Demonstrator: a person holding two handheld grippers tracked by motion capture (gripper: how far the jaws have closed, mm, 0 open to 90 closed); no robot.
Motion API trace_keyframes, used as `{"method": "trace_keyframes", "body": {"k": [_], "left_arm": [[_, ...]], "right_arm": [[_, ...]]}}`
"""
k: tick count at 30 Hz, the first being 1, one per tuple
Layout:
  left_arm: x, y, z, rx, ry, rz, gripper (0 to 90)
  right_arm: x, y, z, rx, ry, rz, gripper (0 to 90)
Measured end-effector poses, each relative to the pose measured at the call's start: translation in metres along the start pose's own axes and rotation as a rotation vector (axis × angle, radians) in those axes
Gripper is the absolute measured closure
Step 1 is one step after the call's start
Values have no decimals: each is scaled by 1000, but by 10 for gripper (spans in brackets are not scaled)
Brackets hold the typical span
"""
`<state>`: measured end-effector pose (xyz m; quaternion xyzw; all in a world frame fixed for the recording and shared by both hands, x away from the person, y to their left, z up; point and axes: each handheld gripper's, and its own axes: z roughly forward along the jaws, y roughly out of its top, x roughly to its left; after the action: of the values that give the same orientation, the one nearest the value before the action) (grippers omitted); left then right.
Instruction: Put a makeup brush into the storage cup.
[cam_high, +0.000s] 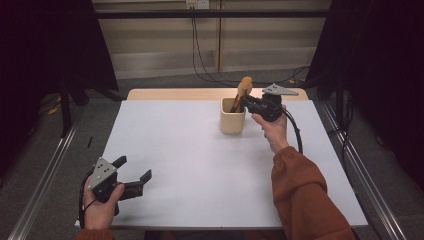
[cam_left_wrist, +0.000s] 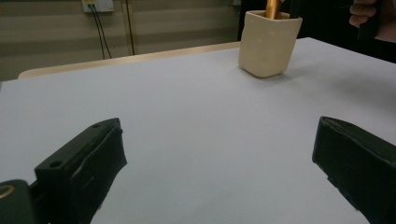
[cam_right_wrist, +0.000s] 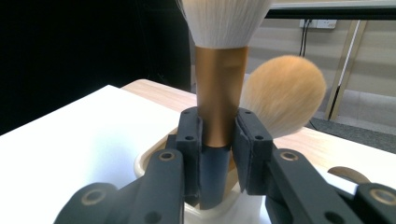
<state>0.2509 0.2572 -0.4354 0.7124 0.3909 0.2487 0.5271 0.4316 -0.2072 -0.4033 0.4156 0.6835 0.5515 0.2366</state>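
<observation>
Near edge, left side: left tongs (cam_high: 134, 174) held low over the table (cam_high: 200, 165) in the left hand (cam_high: 100, 207), grey plate on top, jaws spread wide, nothing between them. Same in the left gripper view: two black jaws far apart, bare white surface in the gap.

Mid table: plain white top, unoccupied. Orange sleeve (cam_high: 305, 200) reaching in from the bottom right, right hand (cam_high: 272, 131) wrapped around the gripper body, cable trailing back along the wrist.

Far side, right of centre: cream cup (cam_high: 232, 119), squarish with rounded corners, faint dimples on the wall in the left gripper view (cam_left_wrist: 268, 44), standing upright near the wooden back strip of the table. Right tongs (cam_high: 243, 104) at the cup's rim, coming in from the right, clamped on a brush (cam_right_wrist: 219, 93).

Brush details from the right gripper view: dark lower handle dropping into the cup (cam_right_wrist: 149, 161), copper-gold metal ferrule above it, dense white bristle head at the top, cropped by the frame edge. Standing close to upright, pads gripping both sides right at the ferrule-to-handle joint. Lower end hidden inside the cup, so seated or lifted: cannot tell.

Just behind and right of it: second brush (cam_right_wrist: 285, 95), round fluffy tan-orange head, also standing in the cup, leaning away. In the high view, that tan head (cam_high: 244, 86) poking up above the rim.

Beyond the table: grey floor, wall with cables (cam_high: 197, 50).
</observation>
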Motion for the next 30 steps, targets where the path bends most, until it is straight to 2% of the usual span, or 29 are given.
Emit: {"method": "trace_keyframes", "body": {"k": [14, 19, 28, 30], "left_arm": [[1, 0, -1, 1, 3, 3, 23], [1, 0, -1, 1, 3, 3, 23], [1, 0, -1, 2, 7, 5, 23], [1, 0, -1, 2, 7, 4, 23]], "right_arm": [[1, -9, 3, 23, -4, 10, 742], [-1, -17, 4, 27, -7, 34, 740], [-1, -22, 5, 44, -10, 31, 737], [1, -21, 5, 47, -18, 21, 706]]}}
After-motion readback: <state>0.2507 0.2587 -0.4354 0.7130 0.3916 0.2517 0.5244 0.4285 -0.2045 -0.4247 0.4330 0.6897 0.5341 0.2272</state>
